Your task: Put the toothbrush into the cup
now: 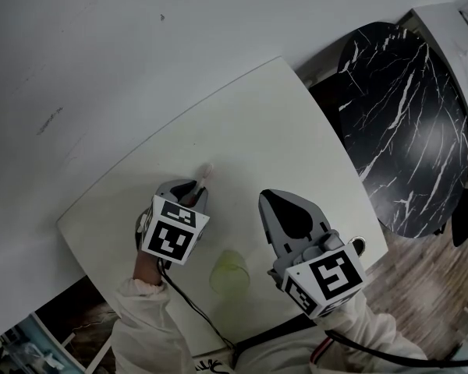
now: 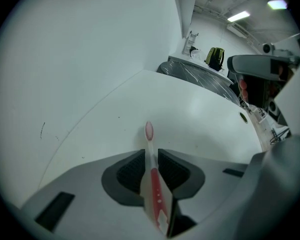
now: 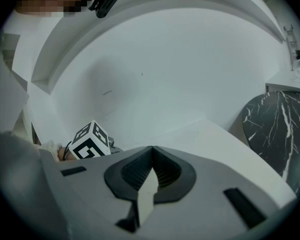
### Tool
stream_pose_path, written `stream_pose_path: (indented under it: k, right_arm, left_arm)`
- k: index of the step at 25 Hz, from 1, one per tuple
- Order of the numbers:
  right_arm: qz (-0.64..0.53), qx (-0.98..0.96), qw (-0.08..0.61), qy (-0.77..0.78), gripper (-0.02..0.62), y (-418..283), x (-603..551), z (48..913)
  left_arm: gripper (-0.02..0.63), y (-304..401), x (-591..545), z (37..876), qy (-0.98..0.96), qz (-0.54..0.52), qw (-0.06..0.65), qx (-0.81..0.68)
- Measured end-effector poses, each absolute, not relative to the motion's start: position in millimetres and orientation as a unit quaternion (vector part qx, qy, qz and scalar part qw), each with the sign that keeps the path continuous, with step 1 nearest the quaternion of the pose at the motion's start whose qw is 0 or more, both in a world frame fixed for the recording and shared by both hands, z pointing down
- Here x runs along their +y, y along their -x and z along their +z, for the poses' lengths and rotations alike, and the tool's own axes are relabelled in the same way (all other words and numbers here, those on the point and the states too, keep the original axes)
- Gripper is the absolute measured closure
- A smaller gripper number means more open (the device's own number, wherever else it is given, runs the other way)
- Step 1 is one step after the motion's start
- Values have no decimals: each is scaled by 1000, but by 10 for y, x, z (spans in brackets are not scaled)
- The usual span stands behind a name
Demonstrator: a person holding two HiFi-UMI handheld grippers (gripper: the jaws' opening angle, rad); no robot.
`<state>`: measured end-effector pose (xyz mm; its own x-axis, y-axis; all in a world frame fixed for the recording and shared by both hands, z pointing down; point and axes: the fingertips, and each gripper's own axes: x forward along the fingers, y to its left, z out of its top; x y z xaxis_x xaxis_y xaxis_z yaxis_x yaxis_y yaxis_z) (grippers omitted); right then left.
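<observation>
A red-and-white toothbrush (image 2: pixel 149 132) lies low over the white table (image 1: pixel 281 115), its pink bristle head (image 1: pixel 206 170) pointing away from me. My left gripper (image 1: pixel 197 189) points steeply down and is shut on the handle, with both ribbed pads against it (image 2: pixel 150 153). A translucent yellow-green cup (image 1: pixel 228 272) stands upright near the table's front edge, between the two grippers and closer to me than the brush. My right gripper (image 1: pixel 270 199) hovers to the right of the cup with its jaws shut and nothing between them (image 3: pixel 152 149).
A grey-white wall runs behind the table. A round black marble table (image 1: pixel 405 123) stands to the right, also in the right gripper view (image 3: pixel 282 129). Wood floor shows at the lower right. The left gripper's marker cube (image 3: pixel 90 141) sits to the right gripper's left.
</observation>
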<state>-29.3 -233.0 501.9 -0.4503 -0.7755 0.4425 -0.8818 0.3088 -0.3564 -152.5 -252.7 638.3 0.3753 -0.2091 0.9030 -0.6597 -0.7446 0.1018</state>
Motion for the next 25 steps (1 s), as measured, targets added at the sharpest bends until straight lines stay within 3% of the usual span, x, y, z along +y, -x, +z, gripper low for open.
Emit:
stream_pose_path:
  k: [11,25]
  right_arm:
    - [286,-803,92,-514,591,274,-2284,5053]
    - [281,-806,88,-513,591,177,-2113,5014]
  left_arm:
    - [560,1520,-2484,6407,-790,492,228,-286]
    - [565,1523,-2376,6334,-787,503,191,-303]
